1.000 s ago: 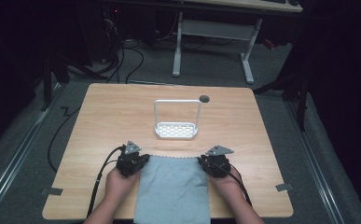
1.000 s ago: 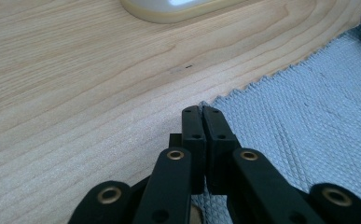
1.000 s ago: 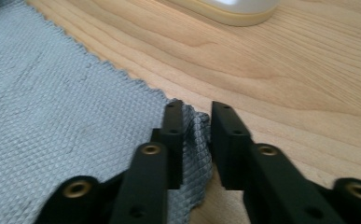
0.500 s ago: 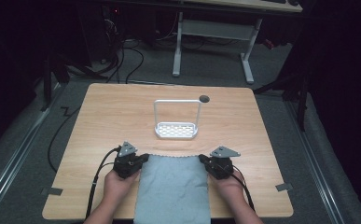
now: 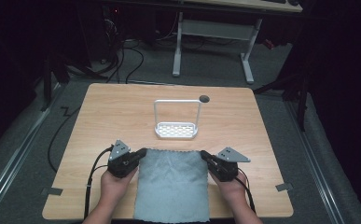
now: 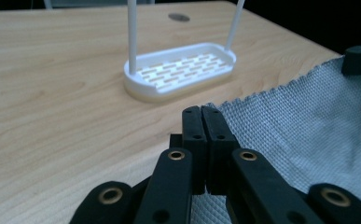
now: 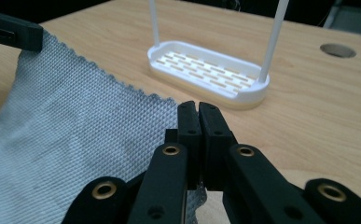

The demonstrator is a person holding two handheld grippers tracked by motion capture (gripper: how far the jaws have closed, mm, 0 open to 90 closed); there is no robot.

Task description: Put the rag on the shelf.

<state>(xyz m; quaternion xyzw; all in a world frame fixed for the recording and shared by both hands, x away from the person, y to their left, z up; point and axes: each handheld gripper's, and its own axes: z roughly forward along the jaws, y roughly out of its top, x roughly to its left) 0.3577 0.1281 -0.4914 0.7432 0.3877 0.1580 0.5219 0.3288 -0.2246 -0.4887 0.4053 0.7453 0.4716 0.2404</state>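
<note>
The wooden table (image 5: 122,116) carries a grey cloth (image 5: 171,186) at its near edge, its lower hem hanging over the front, just short of the white rack (image 5: 176,129). My left gripper (image 5: 142,153) is clamped on the cloth's far left corner, my right gripper (image 5: 204,155) on the far right one. The cloth looks light, limp and waffle-textured; I judge corners the surest hold, since it will sag between them.

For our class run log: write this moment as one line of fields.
left gripper: shut on cloth far-left corner | right gripper: shut on far-right corner | white rack: beyond cloth, apart
</note>
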